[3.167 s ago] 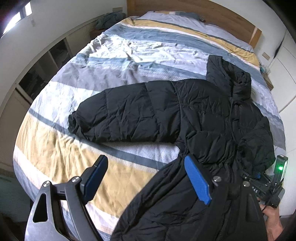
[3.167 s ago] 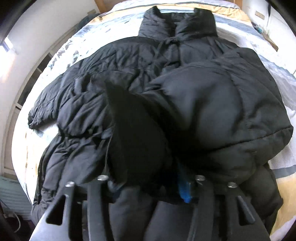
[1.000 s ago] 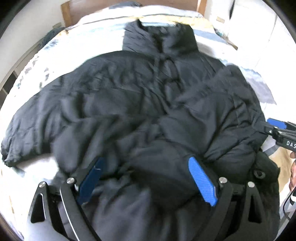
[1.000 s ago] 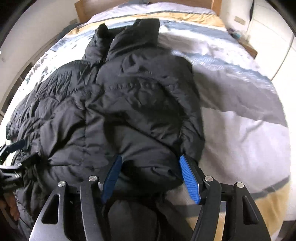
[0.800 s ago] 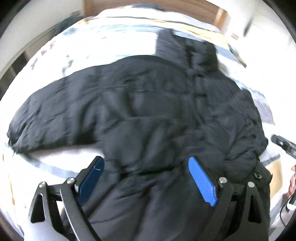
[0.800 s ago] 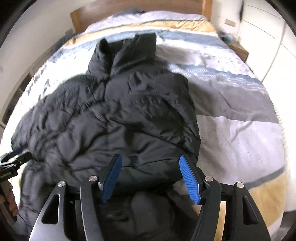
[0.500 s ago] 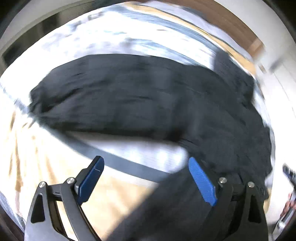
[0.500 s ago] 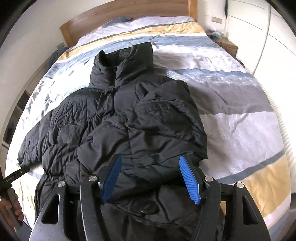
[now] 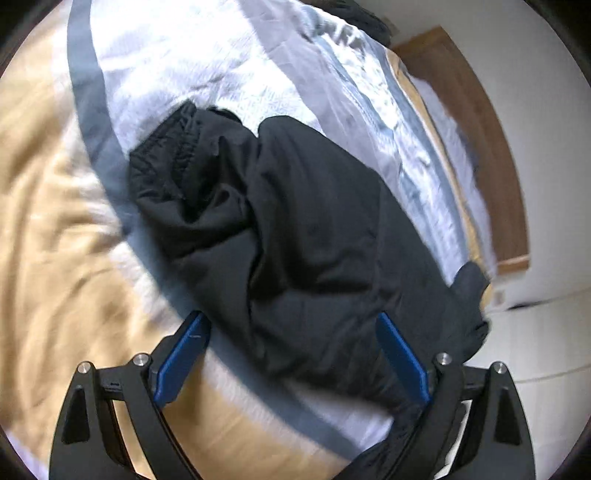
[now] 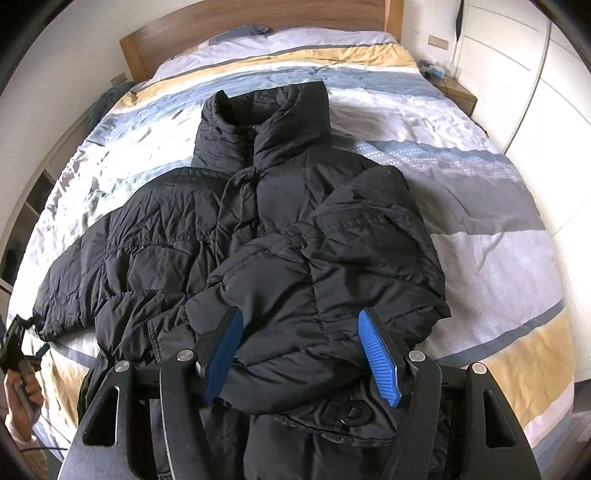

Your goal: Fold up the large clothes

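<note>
A black puffer jacket [image 10: 258, 236] lies on the striped bed [image 10: 498, 258] — collar toward the headboard [image 10: 258, 26], one sleeve folded across. Both grippers — left [image 9: 291, 354], right [image 10: 301, 354] — gape, gripping nothing.

Bare striped duvet lies open on the bed [image 10: 491, 236] to the right of the black puffer jacket [image 10: 258, 229] and beyond its collar. The wooden headboard [image 10: 258, 22] closes the far end, white wardrobe doors [image 10: 546, 122] the right side. The outstretched sleeve [image 9: 258, 206] sprawls across the bed's left side, bare duvet around its cuff.
</note>
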The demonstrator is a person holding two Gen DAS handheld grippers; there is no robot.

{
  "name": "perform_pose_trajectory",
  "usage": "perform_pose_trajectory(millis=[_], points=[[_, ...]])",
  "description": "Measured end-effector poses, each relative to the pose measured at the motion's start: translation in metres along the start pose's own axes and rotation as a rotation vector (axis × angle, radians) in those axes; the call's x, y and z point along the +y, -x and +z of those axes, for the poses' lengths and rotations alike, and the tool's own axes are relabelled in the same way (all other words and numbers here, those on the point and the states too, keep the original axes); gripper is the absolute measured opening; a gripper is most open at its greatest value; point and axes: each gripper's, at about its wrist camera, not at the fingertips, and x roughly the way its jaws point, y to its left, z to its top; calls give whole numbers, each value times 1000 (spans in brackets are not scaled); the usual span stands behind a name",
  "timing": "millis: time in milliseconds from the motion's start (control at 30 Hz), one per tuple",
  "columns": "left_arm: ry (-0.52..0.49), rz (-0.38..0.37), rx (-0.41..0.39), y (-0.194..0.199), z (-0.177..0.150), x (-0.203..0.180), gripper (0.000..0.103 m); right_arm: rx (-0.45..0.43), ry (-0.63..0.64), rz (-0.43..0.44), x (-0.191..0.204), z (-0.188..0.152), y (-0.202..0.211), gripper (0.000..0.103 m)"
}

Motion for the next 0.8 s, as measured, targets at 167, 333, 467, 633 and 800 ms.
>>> perform_pose_trajectory(millis=[167,333,467,633,800], points=[[88,-65,-19,-20,17,7,92,6,1,-27,2,0,6,64],[165,-139,-73,-22,41,10,84,9,-12,-53,-3,-3,12,64],[186,-167,-76,-19,49,12,42,6,-20,-59,-6,-4,15,64],[160,-216,-82,-5,52,0,19,-1,-15,-57,-6,-3,14,64],[28,-261,-89,15,48,-49,16,-15,1,-47,-5,-1,15,64]])
